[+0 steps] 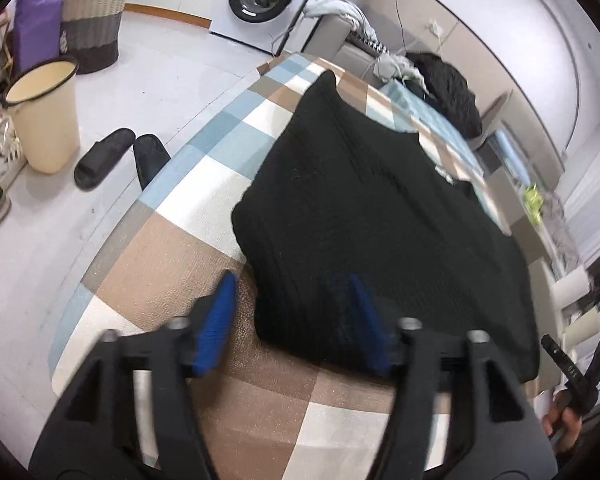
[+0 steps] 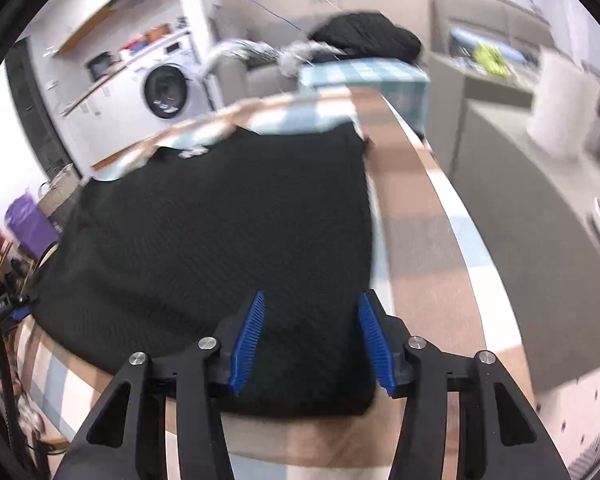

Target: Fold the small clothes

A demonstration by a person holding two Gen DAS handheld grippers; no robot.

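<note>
Left wrist view first: my left gripper (image 1: 290,322) is spread wide, blue pads far apart and holding nothing. One pad hangs over the bare checked cloth, the other over the near left corner of the black knitted garment (image 1: 380,216). That garment lies folded into a thick block on the tabletop (image 1: 172,280), which wears a cloth of brown, cream and pale-blue squares. Whether the pad touches the knit, I cannot tell; the picture is smeared there.

Over to the right wrist view: my right gripper (image 2: 312,344) is also open, gripping nothing, both pads poised above the garment's near right corner. The knit fills the middle of this view, its right edge running beside the tabletop's right-hand border.

Further out on the left: a pair of black slippers (image 1: 116,158) on the white floor, a cream bucket (image 1: 46,114) next to them, a woven basket (image 1: 94,22) behind that, and a washing machine (image 1: 262,0) against the far wall. Beyond the far end of the tabletop sits a second dark heap of clothing (image 1: 450,92), well apart from the folded piece.
</note>
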